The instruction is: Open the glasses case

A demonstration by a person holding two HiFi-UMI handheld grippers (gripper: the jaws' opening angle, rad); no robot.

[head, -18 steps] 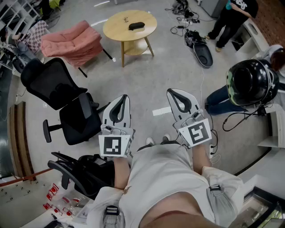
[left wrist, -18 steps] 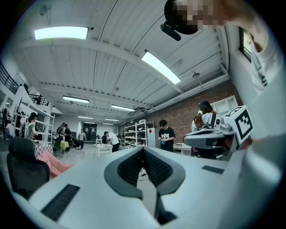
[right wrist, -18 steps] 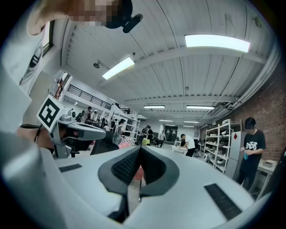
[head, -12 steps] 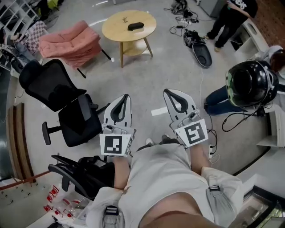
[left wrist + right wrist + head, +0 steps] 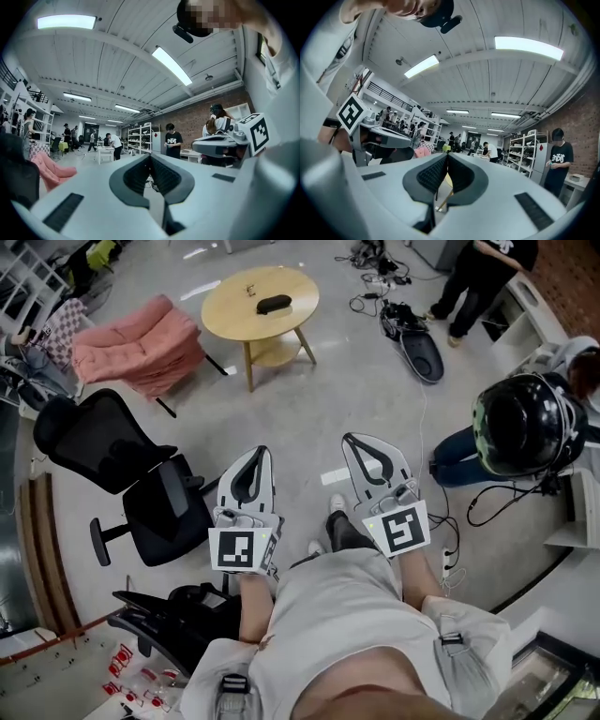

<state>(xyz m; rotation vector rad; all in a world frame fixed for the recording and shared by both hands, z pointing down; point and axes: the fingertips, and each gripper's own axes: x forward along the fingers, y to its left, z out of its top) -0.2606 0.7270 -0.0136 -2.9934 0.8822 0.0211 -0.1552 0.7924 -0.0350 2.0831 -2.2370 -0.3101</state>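
The left tongs are pressed together with nothing between them, held level over the floor in front of the person. Well ahead of them stands a round tabletop carrying the glasses case. The case is dark and closed, its long axis runs roughly left to right, and its contents cannot be seen. The right tongs are likewise pressed together and empty. The case seems slightly nearer the left tongs' line, and both are still well apart from it.
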